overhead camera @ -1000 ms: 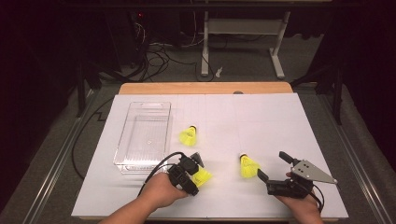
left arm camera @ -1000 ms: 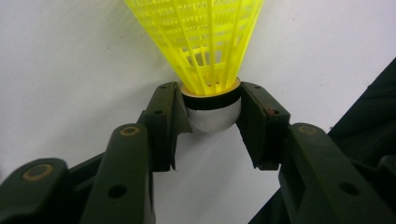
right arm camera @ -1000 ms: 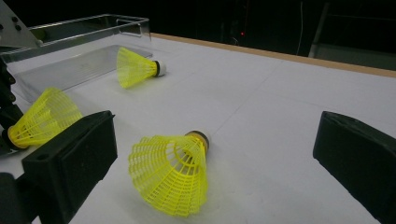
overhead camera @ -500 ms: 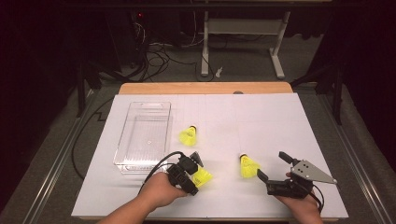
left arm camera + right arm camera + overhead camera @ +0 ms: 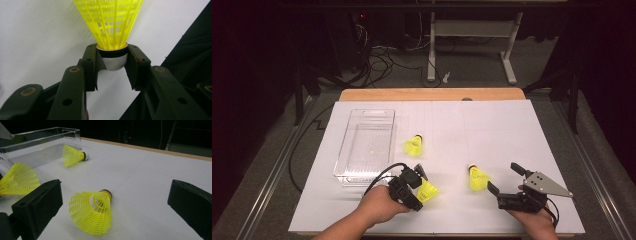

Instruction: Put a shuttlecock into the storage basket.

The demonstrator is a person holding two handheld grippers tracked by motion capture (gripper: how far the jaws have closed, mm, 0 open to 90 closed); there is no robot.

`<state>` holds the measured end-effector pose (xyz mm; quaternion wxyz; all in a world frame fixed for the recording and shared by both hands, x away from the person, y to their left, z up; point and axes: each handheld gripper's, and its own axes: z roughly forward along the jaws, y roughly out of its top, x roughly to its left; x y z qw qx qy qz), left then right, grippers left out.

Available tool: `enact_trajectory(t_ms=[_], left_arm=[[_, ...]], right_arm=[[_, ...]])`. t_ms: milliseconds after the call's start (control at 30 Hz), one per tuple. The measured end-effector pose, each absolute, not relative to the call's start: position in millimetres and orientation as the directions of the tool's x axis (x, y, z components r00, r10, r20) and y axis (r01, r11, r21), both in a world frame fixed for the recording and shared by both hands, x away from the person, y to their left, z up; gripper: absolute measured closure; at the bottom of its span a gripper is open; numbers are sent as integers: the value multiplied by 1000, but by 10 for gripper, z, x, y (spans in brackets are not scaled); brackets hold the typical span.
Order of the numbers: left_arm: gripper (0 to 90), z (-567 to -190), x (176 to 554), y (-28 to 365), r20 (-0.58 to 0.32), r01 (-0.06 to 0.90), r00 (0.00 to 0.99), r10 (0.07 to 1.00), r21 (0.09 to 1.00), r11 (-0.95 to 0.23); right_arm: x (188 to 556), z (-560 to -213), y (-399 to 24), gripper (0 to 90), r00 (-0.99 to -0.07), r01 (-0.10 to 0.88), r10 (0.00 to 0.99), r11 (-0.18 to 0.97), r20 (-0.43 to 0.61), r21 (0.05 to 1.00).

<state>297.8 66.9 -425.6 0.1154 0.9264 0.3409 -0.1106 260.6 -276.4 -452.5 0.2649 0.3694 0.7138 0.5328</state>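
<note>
Little has shifted since the earlier high views: both hands sit where they were, and only the left gripper (image 5: 421, 186) differs, its jaws having just been closing onto the nearest shuttlecock (image 5: 428, 190). In the left gripper view the two black pads (image 5: 91, 65) press on the white cork base of that shuttlecock (image 5: 112, 25) from either side, the yellow skirt fanning away from the jaws; the grip appears seated, with the shuttlecock lying on the white table sheet (image 5: 512, 130) near the front edge.

Right gripper (image 5: 503, 178): jaws spread wide and holding nothing. The right gripper view looks between its pads at a second shuttlecock (image 5: 91, 211), which lies on its side, cork pointing away, just ahead of the gripper and apart from both pads. In the high view this shuttlecock (image 5: 478, 178) rests between the two hands.

A third shuttlecock (image 5: 413, 145) lies on the sheet just beside the right wall of the clear plastic bin (image 5: 343, 165), outside it. The bin interior shows no shuttlecock.

Progress, as judged from the layout: the work appears to be gathering the shuttlecocks into the bin, and it stands at its first step. One shuttlecock is gripped but not lifted; none is deposited. Remaining: carry the gripped one to the bin and release it, then collect the other two.
</note>
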Motion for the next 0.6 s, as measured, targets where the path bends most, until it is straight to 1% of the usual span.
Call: enact_trajectory(t_ms=[67, 300, 367, 467, 600], left_arm=[[643, -4231, 2977, 685, -298, 657, 740, 602, 133, -742], [644, -4177, 2963, 723, -300, 653, 745, 597, 141, -744], [644, -4160, 2959, 733, -316, 645, 746, 586, 128, -753], [644, -4130, 2933, 751, -313, 625, 760, 570, 112, -772], [644, -4102, 2933, 782, -323, 630, 754, 573, 106, -769]], right_arm=[[2607, -4527, -2760, 4, -586, 245, 810, 160, 15, 956], [2603, -4530, -2754, 4, -587, 248, 809, 160, 17, 955], [2602, -4531, -2755, 4, -588, 249, 808, 161, 17, 955], [2599, -4531, -2756, 4, -588, 249, 809, 160, 18, 955], [2601, -4534, -2750, 4, -588, 250, 809, 160, 18, 955]])
